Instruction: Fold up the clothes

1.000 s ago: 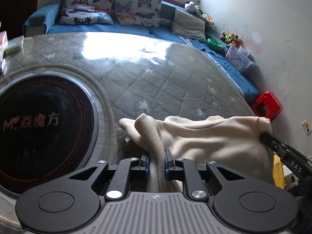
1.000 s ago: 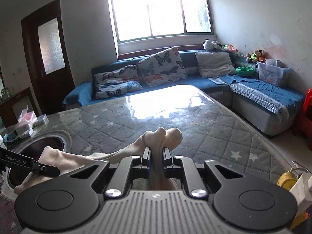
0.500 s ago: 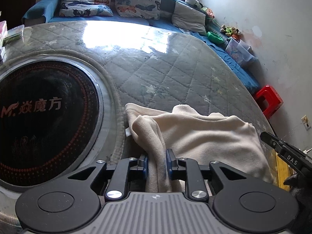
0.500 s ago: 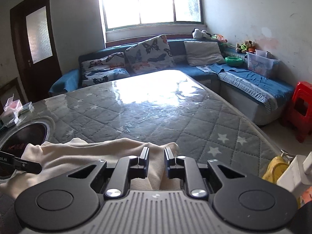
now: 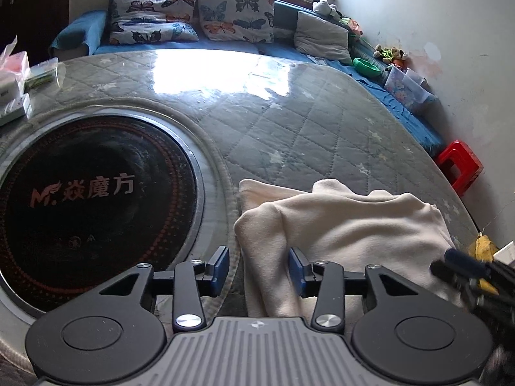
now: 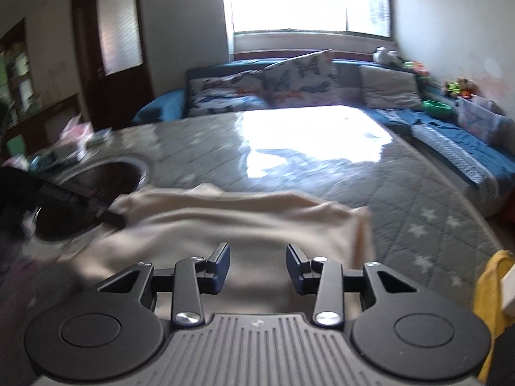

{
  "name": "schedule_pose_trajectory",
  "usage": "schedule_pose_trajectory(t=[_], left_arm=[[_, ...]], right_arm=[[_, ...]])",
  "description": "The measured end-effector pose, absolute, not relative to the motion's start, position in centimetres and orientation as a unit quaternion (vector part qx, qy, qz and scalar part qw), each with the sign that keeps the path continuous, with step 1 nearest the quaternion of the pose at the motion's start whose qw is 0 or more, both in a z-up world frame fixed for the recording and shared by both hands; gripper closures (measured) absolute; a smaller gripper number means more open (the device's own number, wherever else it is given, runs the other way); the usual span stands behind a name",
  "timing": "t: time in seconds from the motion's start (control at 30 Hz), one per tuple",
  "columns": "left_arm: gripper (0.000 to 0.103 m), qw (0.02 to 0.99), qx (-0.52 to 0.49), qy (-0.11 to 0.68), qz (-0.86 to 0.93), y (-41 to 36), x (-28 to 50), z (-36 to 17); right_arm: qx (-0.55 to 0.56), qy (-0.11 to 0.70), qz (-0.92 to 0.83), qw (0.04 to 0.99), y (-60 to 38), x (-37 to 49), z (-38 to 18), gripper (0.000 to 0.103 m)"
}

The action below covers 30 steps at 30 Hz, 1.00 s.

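Cream garment (image 5: 347,225) lies slack on the table — left gripper (image 5: 259,268) and right gripper (image 6: 258,265) both spread wide.

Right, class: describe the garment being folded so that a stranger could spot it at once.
Find the grey quilted table with the black round cooktop. Beside the cooktop lies the cream fleece garment, the only soft, pale cloth there.

Daylight from window (image 6: 309,0) at 12 o'clock, blown out. Strong glare patch on table (image 6: 315,135) cover in both views. Right wrist view motion-blurred throughout; left wrist view sharp except blur at 4 o'clock. Fisheye bending, dark corners.
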<state>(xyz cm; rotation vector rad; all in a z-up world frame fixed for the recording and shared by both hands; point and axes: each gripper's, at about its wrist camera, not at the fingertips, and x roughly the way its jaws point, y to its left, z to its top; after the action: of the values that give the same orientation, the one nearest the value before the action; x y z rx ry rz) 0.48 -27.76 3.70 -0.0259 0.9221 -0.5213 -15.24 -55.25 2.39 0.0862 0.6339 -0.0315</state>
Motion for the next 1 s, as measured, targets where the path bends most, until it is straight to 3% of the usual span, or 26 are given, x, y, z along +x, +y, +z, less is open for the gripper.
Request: schedule_pose_trajectory(t=[0.37, 0.53, 0.73, 1.0], left_arm=[[0.058, 0.879, 0.015, 0.407, -0.247, -27.1, -1.1, 4.7], [0.060, 0.891, 0.045, 0.360, -0.274, -27.7, -3.3, 5.9], [0.063, 0.881, 0.065, 0.339, -0.324, -29.0, -5.1, 5.6], [0.064, 0.860, 0.079, 0.356, -0.357, -29.9, -5.5, 3.8]], right_arm=[[-0.026, 0.344, 0.012, 0.939, -51.8, -18.2, 1.1, 0.061], [-0.007, 0.344, 0.026, 0.939, -52.6, -17.7, 2.7, 0.061], [0.039, 0.331, 0.027, 0.943, -54.3, -13.3, 4.9, 0.061], [0.033, 0.349, 0.047, 0.935, -52.7, -6.4, 3.7, 0.061]])
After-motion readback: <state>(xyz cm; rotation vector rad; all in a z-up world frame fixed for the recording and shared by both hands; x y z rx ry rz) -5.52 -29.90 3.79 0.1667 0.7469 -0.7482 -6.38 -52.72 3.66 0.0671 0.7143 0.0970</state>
